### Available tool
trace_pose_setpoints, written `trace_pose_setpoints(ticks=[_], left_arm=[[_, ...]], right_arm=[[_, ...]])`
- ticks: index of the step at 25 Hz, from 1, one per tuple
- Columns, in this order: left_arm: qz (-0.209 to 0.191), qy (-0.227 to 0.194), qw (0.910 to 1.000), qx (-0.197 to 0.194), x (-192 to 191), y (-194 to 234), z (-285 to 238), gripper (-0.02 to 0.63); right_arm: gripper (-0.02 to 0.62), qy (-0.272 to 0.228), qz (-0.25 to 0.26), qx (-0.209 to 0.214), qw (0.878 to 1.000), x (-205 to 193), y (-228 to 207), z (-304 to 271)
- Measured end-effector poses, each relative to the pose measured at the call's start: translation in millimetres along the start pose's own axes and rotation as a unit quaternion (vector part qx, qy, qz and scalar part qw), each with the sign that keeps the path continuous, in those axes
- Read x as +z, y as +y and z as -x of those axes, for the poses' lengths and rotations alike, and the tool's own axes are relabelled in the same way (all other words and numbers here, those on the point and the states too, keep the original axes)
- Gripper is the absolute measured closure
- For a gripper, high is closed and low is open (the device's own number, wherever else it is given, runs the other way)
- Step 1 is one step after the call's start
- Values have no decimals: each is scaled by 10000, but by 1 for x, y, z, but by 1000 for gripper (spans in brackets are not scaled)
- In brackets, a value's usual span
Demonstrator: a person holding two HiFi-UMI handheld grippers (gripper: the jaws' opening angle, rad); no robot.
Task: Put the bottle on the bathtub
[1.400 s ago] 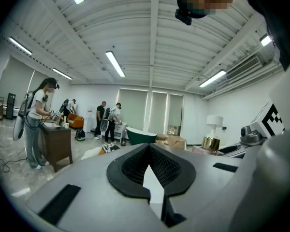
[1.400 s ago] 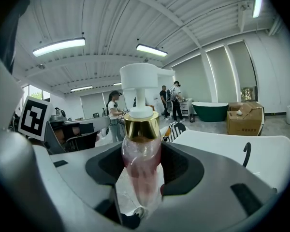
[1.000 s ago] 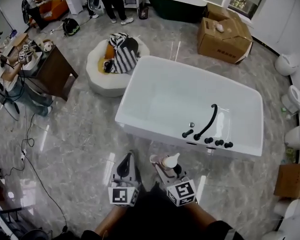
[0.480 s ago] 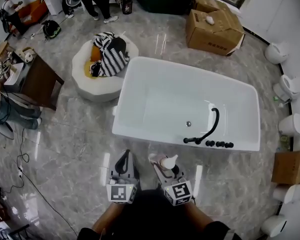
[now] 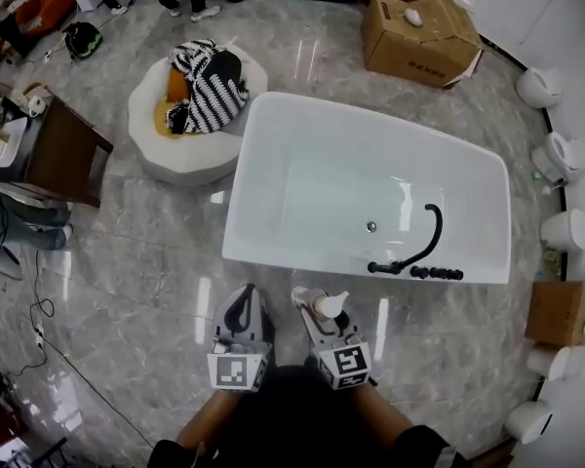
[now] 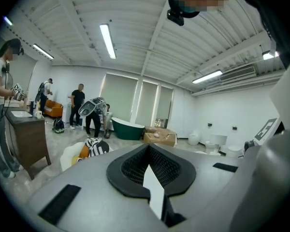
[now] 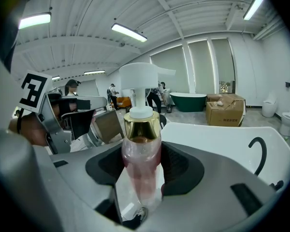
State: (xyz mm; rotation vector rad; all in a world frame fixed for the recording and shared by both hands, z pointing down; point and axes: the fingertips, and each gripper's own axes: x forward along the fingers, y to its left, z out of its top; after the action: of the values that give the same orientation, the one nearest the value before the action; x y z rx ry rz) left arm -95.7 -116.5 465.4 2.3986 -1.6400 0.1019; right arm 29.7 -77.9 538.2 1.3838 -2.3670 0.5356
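A clear pink pump bottle (image 7: 141, 153) with a gold collar and a white pump head stands upright between the jaws of my right gripper (image 7: 140, 190), which is shut on it. From the head view the bottle (image 5: 329, 307) and right gripper (image 5: 322, 312) hover over the floor, just short of the near rim of the white bathtub (image 5: 273, 247). A black faucet (image 5: 421, 242) curves over the tub's right end. My left gripper (image 5: 240, 312) is beside it on the left, jaws together and empty; in its own view the left gripper (image 6: 150, 178) points toward the room.
A round white seat with a striped cushion (image 5: 203, 86) sits left of the tub. A cardboard box (image 5: 419, 27) lies beyond it, toilets (image 5: 565, 230) line the right wall, and a dark cabinet (image 5: 63, 154) stands at the left. Cables (image 5: 39, 300) trail over the marble floor.
The head view has shifted forward and turned: the tub now lies straighter across the frame, and the far people have slid out at the top. Both grippers keep their pose, bottle still held.
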Motion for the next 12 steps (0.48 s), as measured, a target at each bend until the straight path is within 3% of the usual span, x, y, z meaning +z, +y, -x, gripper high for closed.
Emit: trace_pose_setpoints(ticks=[12], left_arm=[[146,99,9995,-275,-10,31,-30,592]], right_arm=[[377,357,-197,-335,9986,-35,-3,-69]])
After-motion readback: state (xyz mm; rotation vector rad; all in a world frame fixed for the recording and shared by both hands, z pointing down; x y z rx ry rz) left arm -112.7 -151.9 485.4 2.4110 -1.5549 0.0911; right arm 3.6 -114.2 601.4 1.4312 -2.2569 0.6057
